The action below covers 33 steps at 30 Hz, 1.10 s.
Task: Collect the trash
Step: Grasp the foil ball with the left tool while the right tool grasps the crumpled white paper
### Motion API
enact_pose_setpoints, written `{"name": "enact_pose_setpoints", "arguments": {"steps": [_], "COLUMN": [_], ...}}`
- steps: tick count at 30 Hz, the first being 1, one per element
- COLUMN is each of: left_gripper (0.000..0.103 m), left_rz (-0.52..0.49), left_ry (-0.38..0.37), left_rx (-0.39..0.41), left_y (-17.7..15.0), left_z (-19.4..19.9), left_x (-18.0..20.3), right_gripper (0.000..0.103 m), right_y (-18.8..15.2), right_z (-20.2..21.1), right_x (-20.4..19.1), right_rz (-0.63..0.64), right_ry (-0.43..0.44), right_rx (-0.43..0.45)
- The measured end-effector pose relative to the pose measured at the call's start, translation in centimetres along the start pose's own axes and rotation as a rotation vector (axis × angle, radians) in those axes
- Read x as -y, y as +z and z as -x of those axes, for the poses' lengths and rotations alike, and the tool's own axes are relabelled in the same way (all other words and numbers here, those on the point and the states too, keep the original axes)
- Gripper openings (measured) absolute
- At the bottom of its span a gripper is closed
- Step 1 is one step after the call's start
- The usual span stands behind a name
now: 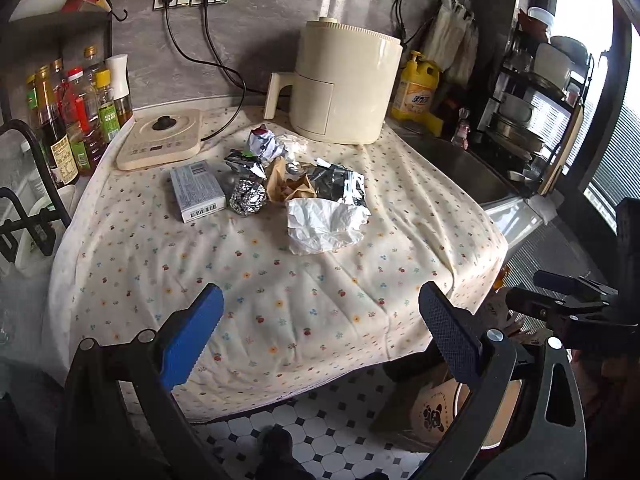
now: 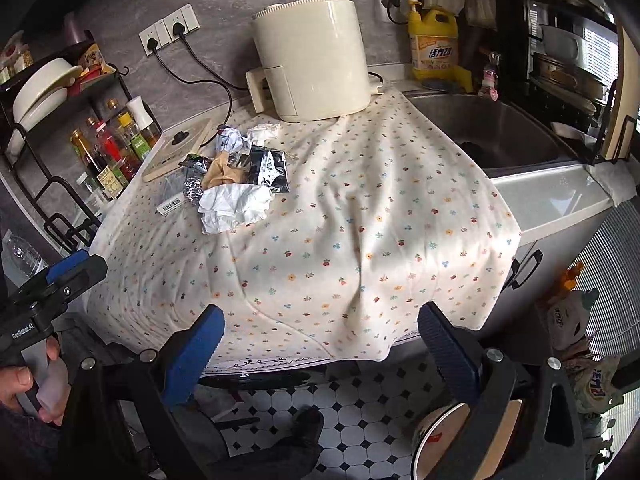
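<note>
From the left wrist camera, the left gripper (image 1: 320,328) hangs with jaws spread and empty over the table's (image 1: 280,300) near edge; the trash pile (image 1: 296,184) lies straight ahead near the air fryer (image 1: 344,84), crumpled white paper (image 1: 324,220) closest. From the right wrist camera, the right gripper (image 2: 320,336), jaws likewise spread and empty, sees the pile ahead and well left, so the left gripper seems better aligned.

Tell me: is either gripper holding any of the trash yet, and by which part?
Nothing is held. The left gripper and right gripper are both open and empty above the floral tablecloth; the crumpled white paper lies untouched.
</note>
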<state>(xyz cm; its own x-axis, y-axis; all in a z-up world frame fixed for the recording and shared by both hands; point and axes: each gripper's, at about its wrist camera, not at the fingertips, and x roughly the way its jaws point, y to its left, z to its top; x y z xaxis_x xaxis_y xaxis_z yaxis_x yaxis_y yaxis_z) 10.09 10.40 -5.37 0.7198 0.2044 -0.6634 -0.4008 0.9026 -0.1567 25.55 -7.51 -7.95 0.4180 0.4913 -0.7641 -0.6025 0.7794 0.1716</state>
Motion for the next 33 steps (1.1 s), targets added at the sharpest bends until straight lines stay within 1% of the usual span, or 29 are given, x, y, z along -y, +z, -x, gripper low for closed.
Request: {"name": "enact_pose_setpoints", "arguments": {"steps": [5,9,12,14,15,17,18,20,23,28,33], "left_gripper": [0.097,0.097,0.097,0.097,0.096,0.086,0.083,0.072,0.067,0.058,0.058], "left_rz": [0.011,0.026,0.036,0.049,0.054,0.056,0.052,0.037,0.014,-0.012,-0.056], "left_ry": [0.027,0.028,0.014,-0.005,-0.020,-0.052,-0.071,-0.098,-0.134,-0.161,-0.156], "left_rx": [0.006,0.012,0.033,0.051,0.054,0.040,0.025,-0.003,-0.025,-0.071,-0.075], "left_y": [1.0,2.0,2.9,3.6,3.9,4.6,5.0,5.6,6.5,7.6,8.2], "left_z": [-0.8,-2.1,-3.0,-3.7,-4.2,-5.6,-6.4,-8.1,-10.4,-14.1,-16.9], "left_x": [-3.0,-5.6,-7.2,-8.3,-8.7,-9.4,-9.6,-9.7,-9.8,-9.8,-10.0], "right_gripper": [0.094,0.092,0.090,0.084,0.083,0.081,0.080,0.074,0.070,0.068,0.068], "right_y": [1.9,3.1,4.0,4.6,4.9,5.4,5.6,6.0,6.5,6.9,7.4], "right_z": [-1.9,-3.5,-4.6,-5.4,-5.9,-7.1,-7.7,-9.0,-10.4,-12.5,-13.6], "right_x": [-2.4,-4.2,-5.6,-6.5,-6.8,-7.3,-7.6,-8.1,-8.8,-9.1,-9.5], "right_rz": [0.008,0.016,0.032,0.032,0.023,-0.003,-0.013,-0.023,-0.029,-0.075,-0.088], "right_ry": [0.002,-0.010,-0.008,0.013,0.020,0.027,0.030,0.033,0.034,0.015,-0.008], "right_rx": [0.000,-0.001,0.008,0.008,0.005,-0.002,-0.006,-0.019,-0.032,-0.068,-0.076]}}
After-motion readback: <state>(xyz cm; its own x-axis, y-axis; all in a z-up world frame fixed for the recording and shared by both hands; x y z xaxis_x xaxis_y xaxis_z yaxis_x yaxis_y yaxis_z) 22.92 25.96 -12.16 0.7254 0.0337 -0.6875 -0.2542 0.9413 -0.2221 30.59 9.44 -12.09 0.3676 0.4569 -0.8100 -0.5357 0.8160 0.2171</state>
